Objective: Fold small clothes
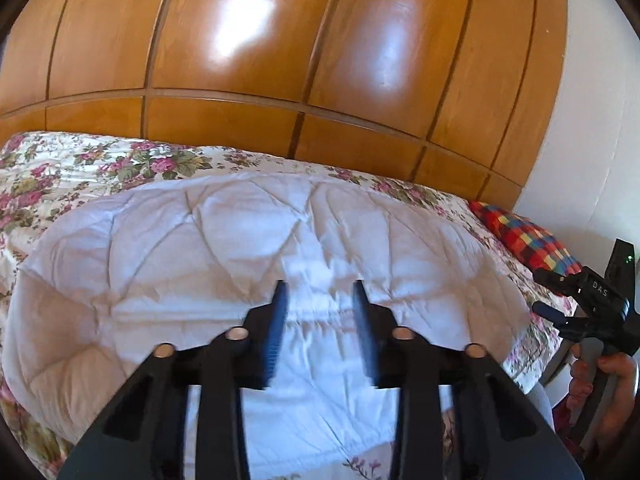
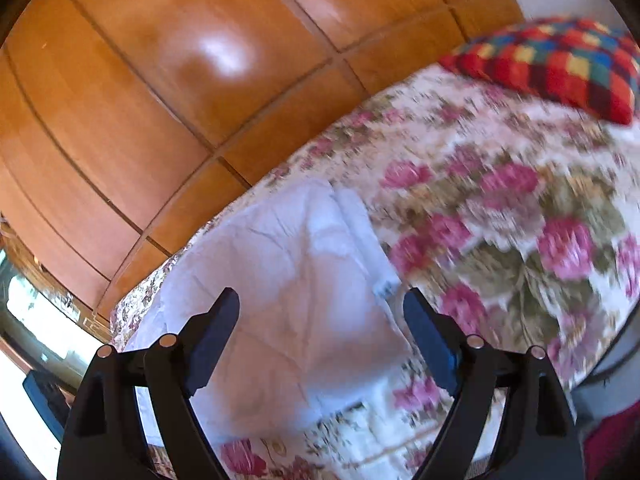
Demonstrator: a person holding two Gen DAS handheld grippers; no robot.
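Observation:
A white creased garment (image 1: 256, 248) lies spread flat on the floral bedspread (image 1: 80, 168). My left gripper (image 1: 320, 288) is open and empty, hovering over the garment's near middle. In the right wrist view the same white garment (image 2: 288, 272) lies below and left of my right gripper (image 2: 320, 300), which is wide open and empty above its right edge. The right gripper's body (image 1: 596, 300) also shows at the right edge of the left wrist view, held in a hand.
A wooden wardrobe (image 1: 280, 48) stands behind the bed. A red, blue and yellow checked pillow (image 1: 528, 236) lies at the bed's far right, also in the right wrist view (image 2: 560, 56). A white wall (image 1: 600, 120) is at the right.

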